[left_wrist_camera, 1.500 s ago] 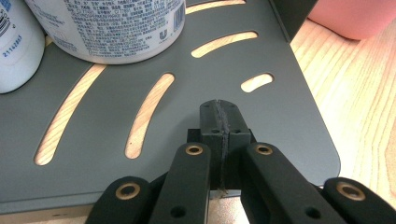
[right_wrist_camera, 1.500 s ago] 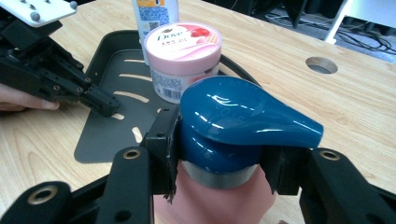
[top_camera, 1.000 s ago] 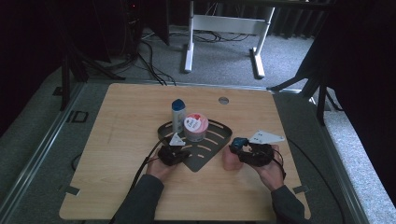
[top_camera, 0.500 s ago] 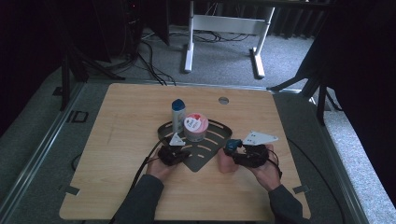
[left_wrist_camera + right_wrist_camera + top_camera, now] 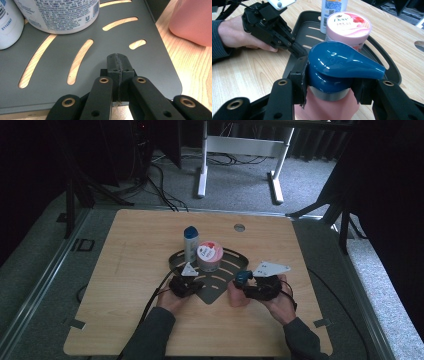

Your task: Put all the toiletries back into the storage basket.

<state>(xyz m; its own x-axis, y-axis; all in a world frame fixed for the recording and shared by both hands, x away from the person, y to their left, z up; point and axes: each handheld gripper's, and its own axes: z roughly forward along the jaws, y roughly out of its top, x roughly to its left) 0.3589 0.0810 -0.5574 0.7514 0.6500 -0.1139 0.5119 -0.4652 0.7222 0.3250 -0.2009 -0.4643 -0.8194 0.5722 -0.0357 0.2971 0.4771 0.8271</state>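
**Pump bottle gripped beside the tray**

The right gripper [image 5: 329, 87] is pinching the blue pump head of a pink bottle [image 5: 329, 105], standing just beside the dark slotted tray [image 5: 155, 62]. The left gripper [image 5: 117, 65], jaws pressed together, is resting on the tray near a Dove jar [image 5: 348, 25] and a white bottle [image 5: 190, 242].

Your right gripper [image 5: 243, 282], clamped on the pink pump bottle [image 5: 238, 295] at its blue pump head [image 5: 342, 62], has carried the bottle leftward across the table, from well right of the dark slotted tray [image 5: 220, 287] to just beside its right edge.
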